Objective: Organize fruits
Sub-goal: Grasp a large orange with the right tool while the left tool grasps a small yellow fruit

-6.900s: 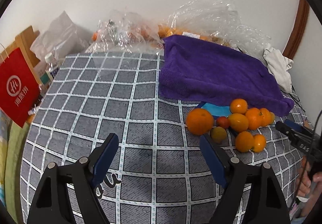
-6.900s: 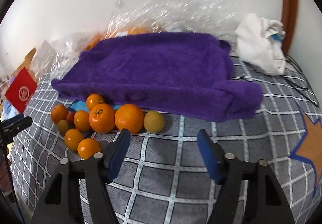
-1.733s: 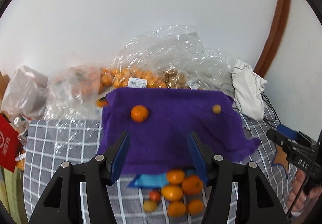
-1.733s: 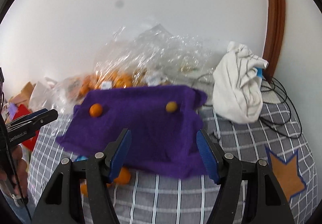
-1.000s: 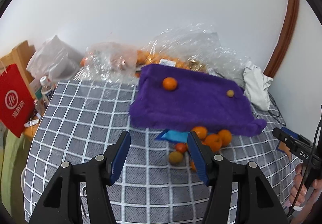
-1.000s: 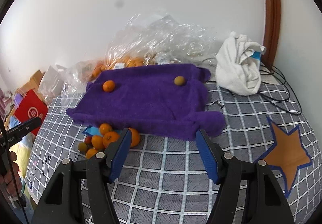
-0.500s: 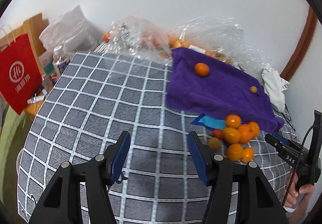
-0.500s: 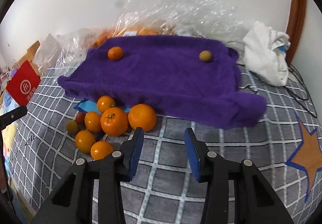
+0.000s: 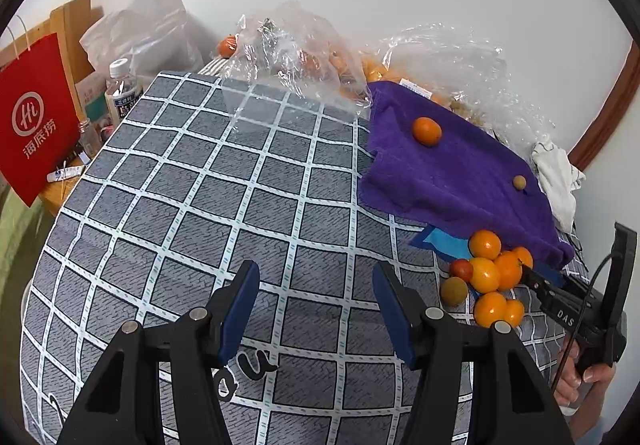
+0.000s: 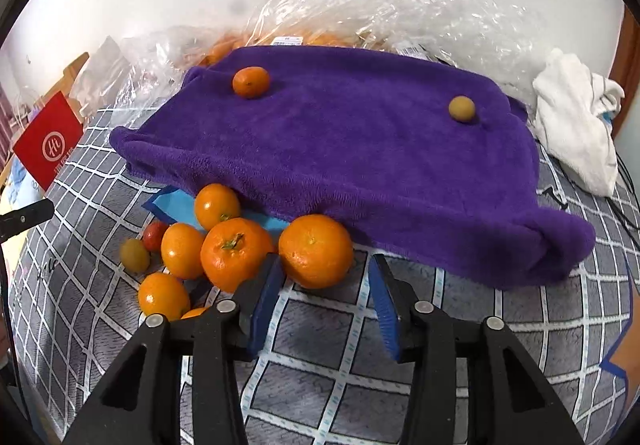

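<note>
1. Orange fruit lies heaped on the checked table, just off the purple towel.
2. Right hand-held gripper is opening, empty; a finger could knock the big orange rolling.
3. Left hand-held gripper hangs apart, empty.

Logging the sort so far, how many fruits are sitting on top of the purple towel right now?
2: an orange mandarin near the purple towel's far left corner, and a small yellowish fruit toward its far right. Nothing visible suggests others hidden.
</note>
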Tool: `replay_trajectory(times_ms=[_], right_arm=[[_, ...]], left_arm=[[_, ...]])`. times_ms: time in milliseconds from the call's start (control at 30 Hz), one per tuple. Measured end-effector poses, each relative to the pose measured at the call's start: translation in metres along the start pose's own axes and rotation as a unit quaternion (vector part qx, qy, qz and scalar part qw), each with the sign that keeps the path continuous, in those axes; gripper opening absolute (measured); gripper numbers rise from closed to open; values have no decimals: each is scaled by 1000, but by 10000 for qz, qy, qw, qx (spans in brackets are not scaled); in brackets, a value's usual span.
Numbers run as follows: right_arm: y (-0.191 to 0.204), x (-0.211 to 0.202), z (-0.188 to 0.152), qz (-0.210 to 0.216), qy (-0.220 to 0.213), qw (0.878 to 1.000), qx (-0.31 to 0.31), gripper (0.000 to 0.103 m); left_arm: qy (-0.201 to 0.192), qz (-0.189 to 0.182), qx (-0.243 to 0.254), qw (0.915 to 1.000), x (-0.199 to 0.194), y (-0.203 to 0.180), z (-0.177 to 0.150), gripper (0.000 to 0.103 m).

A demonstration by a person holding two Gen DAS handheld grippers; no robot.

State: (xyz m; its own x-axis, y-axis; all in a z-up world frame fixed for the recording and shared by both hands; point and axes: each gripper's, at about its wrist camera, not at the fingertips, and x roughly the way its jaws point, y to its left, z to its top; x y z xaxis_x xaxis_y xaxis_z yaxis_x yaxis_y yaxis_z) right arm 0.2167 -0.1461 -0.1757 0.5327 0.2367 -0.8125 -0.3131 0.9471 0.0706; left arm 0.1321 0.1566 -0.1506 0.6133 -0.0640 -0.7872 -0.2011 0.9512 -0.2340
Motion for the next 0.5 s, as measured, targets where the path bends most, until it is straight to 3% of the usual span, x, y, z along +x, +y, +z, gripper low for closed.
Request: replay_trajectory(times_ms=[133, 233, 500], right_arm=[[-3, 10, 3, 97, 84, 9999, 74, 52], [-4, 13, 2, 186, 53, 9997, 120, 40], [-34, -19, -13, -124, -209, 9987, 448, 39]], left_arm=[[67, 3, 57, 10000, 3, -5, -3, 57], [86, 31, 123, 9999, 3, -10, -3, 57], [178, -170, 429, 9988, 9, -41, -12, 57]])
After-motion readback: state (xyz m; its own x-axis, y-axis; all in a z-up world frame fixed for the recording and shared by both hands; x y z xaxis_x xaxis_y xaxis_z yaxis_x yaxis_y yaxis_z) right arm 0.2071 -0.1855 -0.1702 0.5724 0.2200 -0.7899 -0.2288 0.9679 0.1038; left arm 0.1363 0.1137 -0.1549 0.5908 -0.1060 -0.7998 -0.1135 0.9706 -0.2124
